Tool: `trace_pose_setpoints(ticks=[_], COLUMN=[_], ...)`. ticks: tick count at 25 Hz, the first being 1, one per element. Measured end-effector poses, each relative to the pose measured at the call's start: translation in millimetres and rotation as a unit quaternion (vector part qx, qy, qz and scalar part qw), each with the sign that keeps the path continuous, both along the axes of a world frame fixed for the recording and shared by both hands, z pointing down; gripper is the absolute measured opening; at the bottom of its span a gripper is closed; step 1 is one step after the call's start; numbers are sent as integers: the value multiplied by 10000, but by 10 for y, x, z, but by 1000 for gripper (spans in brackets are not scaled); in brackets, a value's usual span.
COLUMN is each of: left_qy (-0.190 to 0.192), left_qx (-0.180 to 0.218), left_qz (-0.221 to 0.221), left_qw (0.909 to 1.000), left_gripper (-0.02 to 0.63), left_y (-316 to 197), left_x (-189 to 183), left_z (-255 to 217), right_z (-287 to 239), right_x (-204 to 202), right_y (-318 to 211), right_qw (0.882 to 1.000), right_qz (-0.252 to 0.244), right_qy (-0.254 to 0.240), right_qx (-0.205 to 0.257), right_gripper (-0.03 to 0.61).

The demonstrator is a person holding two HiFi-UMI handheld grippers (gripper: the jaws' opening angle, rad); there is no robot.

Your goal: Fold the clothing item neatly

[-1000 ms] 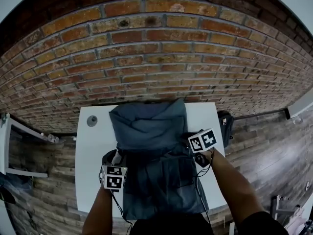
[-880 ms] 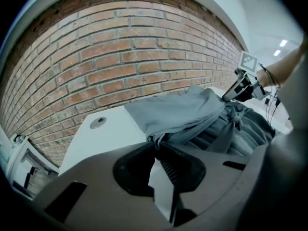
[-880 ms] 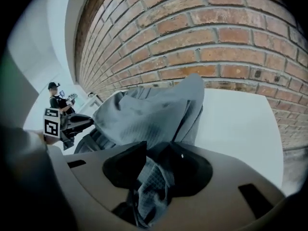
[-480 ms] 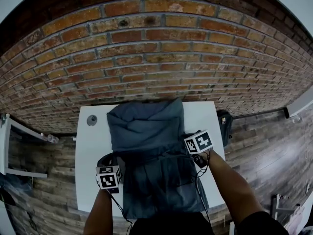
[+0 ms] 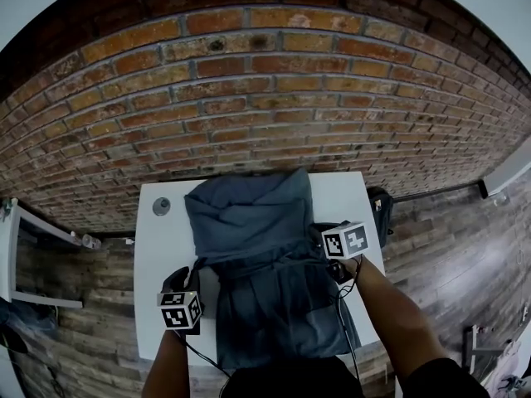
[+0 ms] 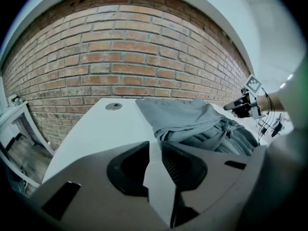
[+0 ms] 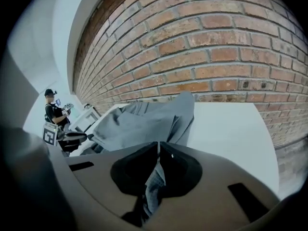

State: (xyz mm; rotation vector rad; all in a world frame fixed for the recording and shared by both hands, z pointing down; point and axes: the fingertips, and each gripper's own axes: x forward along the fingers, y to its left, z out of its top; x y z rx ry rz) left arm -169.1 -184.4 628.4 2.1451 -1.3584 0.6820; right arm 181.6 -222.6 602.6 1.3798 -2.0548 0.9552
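A blue-grey garment [image 5: 257, 222] lies on the white table [image 5: 166, 255], its far half folded into a thick pad and its near half hanging over the front edge. My right gripper [image 5: 322, 232] is at the garment's right edge. In the right gripper view it [image 7: 159, 146] is shut on a fold of the grey cloth [image 7: 154, 177]. My left gripper [image 5: 187, 274] is over bare table, left of the garment [image 6: 192, 119]. Its jaws [image 6: 155, 146] have just been opening and stand slightly apart, with only white table showing between them.
A brick wall runs along the back of the table. A small round disc [image 5: 161, 206] sits at the table's far left corner. A white frame [image 5: 17, 255] stands on the wooden floor at left, and a dark bag [image 5: 383, 210] at right. Cables trail from both grippers.
My left gripper has moved left, away from the garment's left edge and out over bare table. The right gripper stays at the right edge. The garment's near left edge now lies further right.
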Motion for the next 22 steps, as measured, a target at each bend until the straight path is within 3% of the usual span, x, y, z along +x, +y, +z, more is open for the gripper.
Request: trace_pose_setpoints(ticks=[6,9,15,22], left_qy=[605,711,271,-65], left_qx=[-329,-360,-149,2], left_qz=[232,478,1178,1588], left_qw=[9974,9957,9925,9873], left_gripper=[86,104,129,129], left_y=[-143,-332,-736,-1297], left_x=[-153,-171,-19,299], left_z=[-83,-177,-436,-696], right_z=[-305,-459,-710,-635], right_x=[-20,-51,-92,213], right_y=[-22,-49,-170,-564], right_qw=[9991,9991,9994,9999], right_qz=[335,319,184,60], right_qy=[-205,-213,-133,93], right_qx=[174,184,242,91], right_gripper=[5,34,72,86])
